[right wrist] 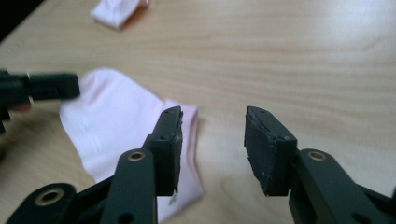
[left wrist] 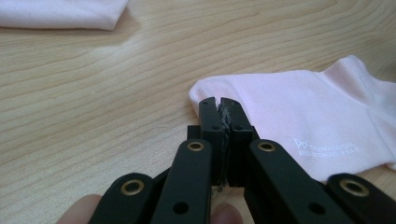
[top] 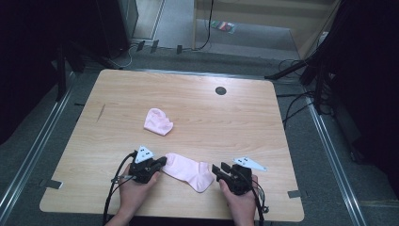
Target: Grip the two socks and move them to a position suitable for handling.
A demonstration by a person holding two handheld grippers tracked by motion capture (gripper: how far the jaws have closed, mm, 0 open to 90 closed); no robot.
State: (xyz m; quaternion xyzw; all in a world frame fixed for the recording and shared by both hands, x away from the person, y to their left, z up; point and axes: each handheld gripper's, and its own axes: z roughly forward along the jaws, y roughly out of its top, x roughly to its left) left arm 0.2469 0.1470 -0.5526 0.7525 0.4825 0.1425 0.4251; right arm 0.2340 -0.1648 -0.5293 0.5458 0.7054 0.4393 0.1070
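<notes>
A pink sock [top: 188, 170] lies flat near the table's front edge. My left gripper [top: 162, 161] is at its left end, shut on the sock's cuff edge [left wrist: 205, 91], with a sliver of pale fabric between the closed jaws [left wrist: 219, 103]. The sock [left wrist: 299, 107] runs off to the right from there. My right gripper [top: 217, 168] stands open at the sock's right end. Its jaws [right wrist: 212, 116] have bare table between them, and the sock [right wrist: 116, 116] lies just behind the left one. The left gripper [right wrist: 51, 86] shows at the sock's far corner.
A second pink sock [top: 158, 121], folded, lies toward the middle of the wooden table [top: 211, 117]; it shows too in the gripper views [left wrist: 60, 11] [right wrist: 116, 11]. A round black grommet [top: 220, 90] sits near the far edge. Cables and stands ring the table on the floor.
</notes>
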